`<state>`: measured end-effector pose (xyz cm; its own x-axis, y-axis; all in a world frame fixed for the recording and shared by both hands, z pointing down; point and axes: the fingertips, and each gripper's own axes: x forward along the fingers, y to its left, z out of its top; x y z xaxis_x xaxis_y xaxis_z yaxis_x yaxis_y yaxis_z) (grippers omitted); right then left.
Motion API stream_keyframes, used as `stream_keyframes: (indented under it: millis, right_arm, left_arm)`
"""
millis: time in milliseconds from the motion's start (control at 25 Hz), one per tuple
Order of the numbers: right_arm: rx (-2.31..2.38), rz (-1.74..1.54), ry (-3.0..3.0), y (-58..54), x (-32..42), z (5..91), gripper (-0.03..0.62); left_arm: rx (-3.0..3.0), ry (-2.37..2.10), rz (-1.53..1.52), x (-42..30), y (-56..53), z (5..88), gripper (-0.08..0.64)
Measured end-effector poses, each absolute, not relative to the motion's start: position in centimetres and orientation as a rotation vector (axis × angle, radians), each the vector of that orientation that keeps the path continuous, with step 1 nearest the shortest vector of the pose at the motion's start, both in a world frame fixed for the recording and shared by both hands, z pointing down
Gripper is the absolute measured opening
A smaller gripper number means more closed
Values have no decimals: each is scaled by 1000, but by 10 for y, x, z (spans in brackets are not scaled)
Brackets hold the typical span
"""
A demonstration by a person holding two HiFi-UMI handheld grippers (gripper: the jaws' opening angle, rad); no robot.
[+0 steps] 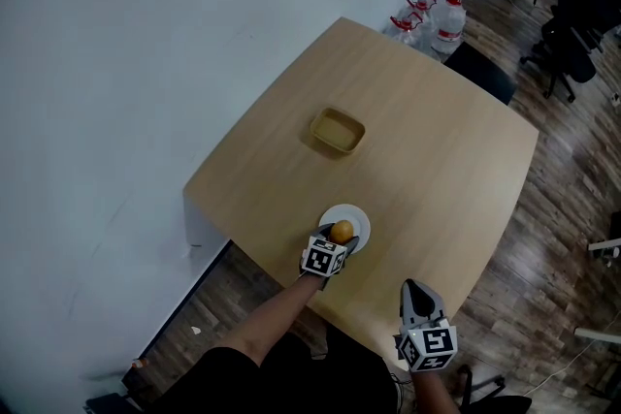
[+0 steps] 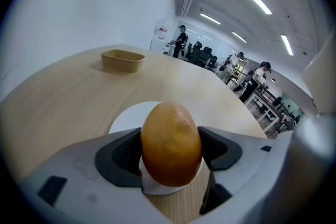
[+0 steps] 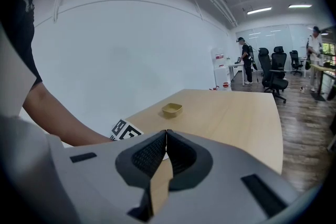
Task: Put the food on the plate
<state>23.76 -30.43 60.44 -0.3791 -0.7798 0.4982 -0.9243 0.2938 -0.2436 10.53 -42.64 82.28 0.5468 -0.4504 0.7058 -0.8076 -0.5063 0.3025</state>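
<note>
Closest to the lens: right tongs [image 1: 411,289], hanging off the near edge of the table [image 1: 437,160], well apart from the work.

Main risk, as a judgement: rolling. Smooth, egg-shaped, golden-brown food [image 2: 170,143], held over the near part of the white plate [image 2: 128,117] rather than its middle. If let go from any height or while tilted, likely to roll over the shallow rim onto the table, perhaps toward the near edge. Could also nudge the light plate if dragged on opening. Safer lowered to contact, then released slowly.

Left tongs [image 1: 339,238]: spread only as wide as the food, both dark pads pinching its sides round the middle. Contact with the plate underneath: not discernible.

Right tongs: pressed together, tips meeting, nothing between.

Tan bowl [image 1: 338,131] farther back on the table, well apart from both.
</note>
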Motion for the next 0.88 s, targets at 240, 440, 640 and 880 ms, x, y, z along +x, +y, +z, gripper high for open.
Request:
stream_keyframes:
  millis: [240,440,640,880]
  right_arm:
    - [1543,763,-2274,-302,237,610,60]
    - [1552,792,-2285,-303,235,605,60]
    - [1542,769,-2282,-302,236,606,60]
    - [1557,760,-2274,-303,237,607,60]
  left_arm:
    - [2183,-919,771,116,-427,828,322]
    - [2197,-932,790,116,-431,827,322]
    - [2206,-984,807,106,-439,826,322]
    - [2208,-977,842,96,-442,829,333]
